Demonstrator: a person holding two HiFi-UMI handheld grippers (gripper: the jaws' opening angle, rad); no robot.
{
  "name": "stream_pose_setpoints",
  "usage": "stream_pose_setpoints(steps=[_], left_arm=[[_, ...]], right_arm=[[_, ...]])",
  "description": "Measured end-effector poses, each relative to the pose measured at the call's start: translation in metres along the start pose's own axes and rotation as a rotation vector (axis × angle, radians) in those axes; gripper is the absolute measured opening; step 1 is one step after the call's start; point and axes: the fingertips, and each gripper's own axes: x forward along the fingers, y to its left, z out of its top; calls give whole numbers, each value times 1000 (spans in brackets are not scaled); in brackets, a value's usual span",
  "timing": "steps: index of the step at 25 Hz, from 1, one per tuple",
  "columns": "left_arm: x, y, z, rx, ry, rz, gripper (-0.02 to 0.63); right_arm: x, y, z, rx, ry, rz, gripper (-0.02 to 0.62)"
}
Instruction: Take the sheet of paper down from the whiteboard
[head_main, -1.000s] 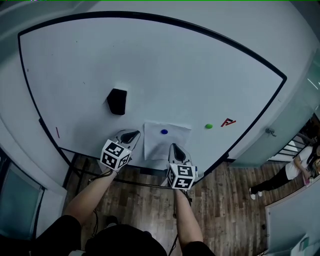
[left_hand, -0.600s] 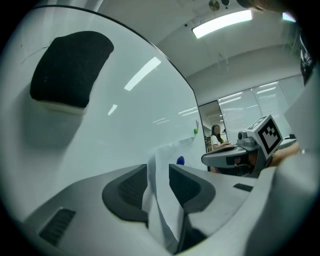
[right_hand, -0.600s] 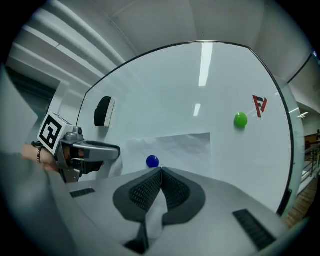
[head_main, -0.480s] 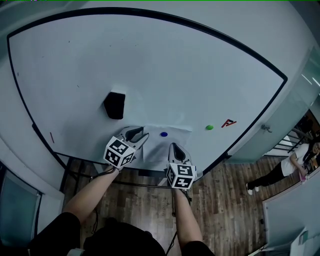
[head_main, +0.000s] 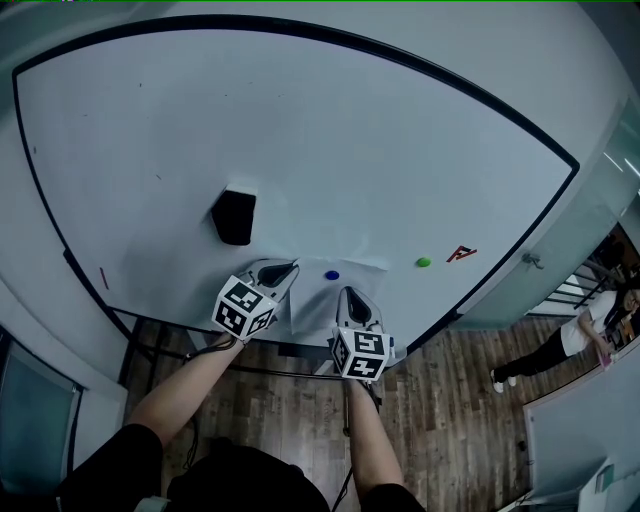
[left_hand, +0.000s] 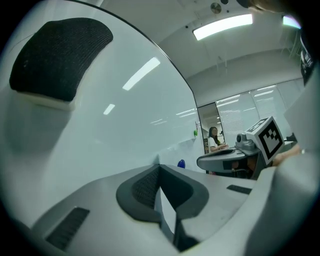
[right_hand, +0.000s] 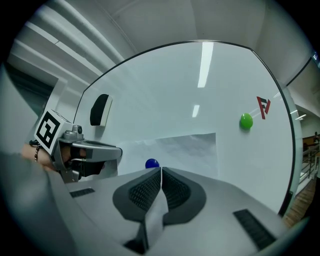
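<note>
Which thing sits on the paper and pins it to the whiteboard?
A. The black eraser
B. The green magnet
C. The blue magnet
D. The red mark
C: the blue magnet sits on the paper, near its top edge, while the green magnet sits on the bare whiteboard to the right of the paper.

The left gripper (head_main: 282, 271) is shifted rightward in the head view. It is brought from just left of the sheet of paper (head_main: 313, 292) onto the sheet's left edge, which is now pinched between its jaws. The sheet and the blue magnet (head_main: 332, 274) are seen slightly lower in the frame.
</note>
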Motion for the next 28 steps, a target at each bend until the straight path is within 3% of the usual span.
stream_pose_setpoints(steps=[7,8,10,11,22,28], left_arm=[[-3,-4,-4,-5,-4,-33,21],[-3,-4,-4,-7,-5,-38,21],[-4,-5,-5,-10,-7,-46,21],[-4,-5,-5,-11,-7,-50,21],[-5,-6,-5,-3,-12,-86,21],[-4,-3,-6,-6,-15,-87,21]], right_arm=[[13,14,5,-46,-10,-19,30],[16,15,5,-50,-6,-21,45],[22,19,6,-49,5,-23,135],[25,20,6,-50,9,-26,144],[37,22,3,-78,32,-134,134],[37,22,3,-73,35,-129,130]])
